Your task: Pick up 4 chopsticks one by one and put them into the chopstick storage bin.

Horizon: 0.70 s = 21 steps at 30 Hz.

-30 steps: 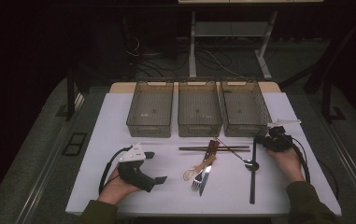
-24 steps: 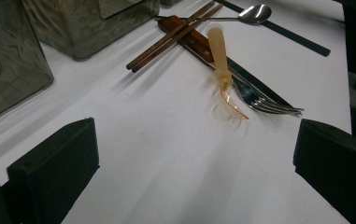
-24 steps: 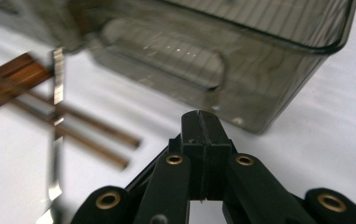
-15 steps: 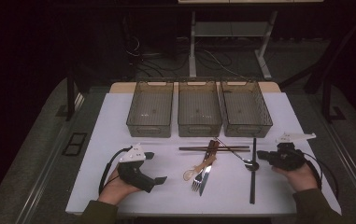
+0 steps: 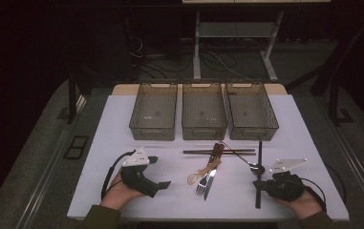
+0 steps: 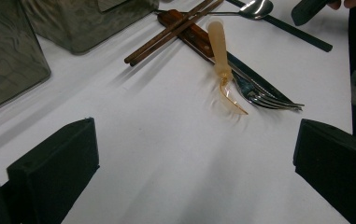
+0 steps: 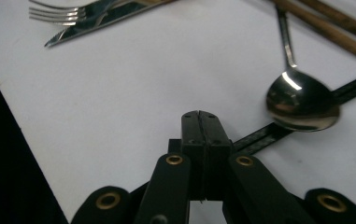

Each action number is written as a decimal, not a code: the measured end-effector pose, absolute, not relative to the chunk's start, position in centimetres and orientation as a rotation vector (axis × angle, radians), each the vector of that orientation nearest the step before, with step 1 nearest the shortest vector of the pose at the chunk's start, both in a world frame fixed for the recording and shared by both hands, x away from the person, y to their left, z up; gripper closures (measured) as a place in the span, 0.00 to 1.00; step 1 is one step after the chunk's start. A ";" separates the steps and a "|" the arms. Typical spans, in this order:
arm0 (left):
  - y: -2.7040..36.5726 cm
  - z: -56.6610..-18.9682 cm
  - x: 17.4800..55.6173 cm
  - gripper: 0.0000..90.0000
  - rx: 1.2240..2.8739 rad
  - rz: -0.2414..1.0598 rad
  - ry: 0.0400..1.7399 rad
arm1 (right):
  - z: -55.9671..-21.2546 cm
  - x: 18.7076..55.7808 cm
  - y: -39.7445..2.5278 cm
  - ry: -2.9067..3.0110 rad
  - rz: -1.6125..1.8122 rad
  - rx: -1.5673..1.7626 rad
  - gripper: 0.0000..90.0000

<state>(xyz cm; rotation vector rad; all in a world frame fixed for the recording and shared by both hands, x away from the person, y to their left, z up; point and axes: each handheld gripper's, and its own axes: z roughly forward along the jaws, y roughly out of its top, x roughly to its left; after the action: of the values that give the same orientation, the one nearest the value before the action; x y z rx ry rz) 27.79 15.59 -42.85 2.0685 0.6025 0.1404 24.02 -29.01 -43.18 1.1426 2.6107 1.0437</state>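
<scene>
Sorting cutlery: judged barely begun; all three bins along the table's far edge look empty, and every utensil lies on the white table.
Left to do: the chopsticks, brown-handled knife, metal fork, amber plastic fork, spoon and black stick all await a bin.
Right gripper: jaws pressed together with nothing between them, near the front right corner.
Black stick versus right jaws: in the right gripper view it runs just beyond and beside the closed tips, passing under the spoon bowl; whether it touches them I cannot tell.
Left gripper: jaws spread wide, empty, near the front left corner.
Forks versus left jaws: ahead of the open jaws, well apart, toward the table's middle.
</scene>
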 end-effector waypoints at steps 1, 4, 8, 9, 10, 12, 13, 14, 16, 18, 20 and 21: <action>15.6 -42.9 27.8 0.00 2.068 0.139 0.603 | -43.3 24.0 -28.8 2.620 1.033 1.140 1.00; 15.6 -42.9 27.8 0.00 2.070 0.139 0.604 | -43.6 23.9 -28.4 2.650 1.009 1.126 1.00; 15.6 -42.9 27.8 0.00 2.070 0.141 0.604 | -43.7 23.9 -28.2 2.669 0.987 1.113 1.00; 15.6 -42.9 27.8 0.00 2.069 0.141 0.604 | -43.7 23.9 -28.2 2.669 0.987 1.113 1.00; 15.6 -42.9 27.8 0.00 2.069 0.141 0.604 | -43.8 23.9 -28.1 2.681 0.984 1.112 1.00; 15.6 -42.9 27.8 0.00 2.069 0.141 0.604 | -43.8 23.9 -28.1 2.684 0.978 1.109 1.00; 15.6 -42.9 27.8 0.00 2.070 0.141 0.604 | -43.9 23.9 -28.1 2.688 0.972 1.106 1.00; 15.6 -42.9 27.8 0.00 2.070 0.141 0.603 | -43.9 23.9 -28.1 2.690 0.971 1.108 1.00; 15.6 -42.9 27.8 0.00 2.070 0.141 0.604 | -43.8 23.9 -28.1 2.691 0.968 1.111 1.00; 15.6 -42.9 27.8 0.00 2.069 0.140 0.605 | -43.8 23.8 -28.2 2.694 0.960 1.113 1.00; 15.6 -42.9 27.8 0.00 2.069 0.140 0.606 | -43.8 23.8 -28.3 2.695 0.948 1.110 1.00; 15.6 -42.9 27.8 0.00 2.067 0.140 0.607 | -43.8 23.8 -28.4 2.695 0.943 1.113 1.00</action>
<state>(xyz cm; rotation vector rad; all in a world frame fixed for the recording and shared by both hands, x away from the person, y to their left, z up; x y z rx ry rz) 27.81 15.60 -42.87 2.0670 0.6068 0.1397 23.76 -28.40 -43.84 1.1128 2.6950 0.9427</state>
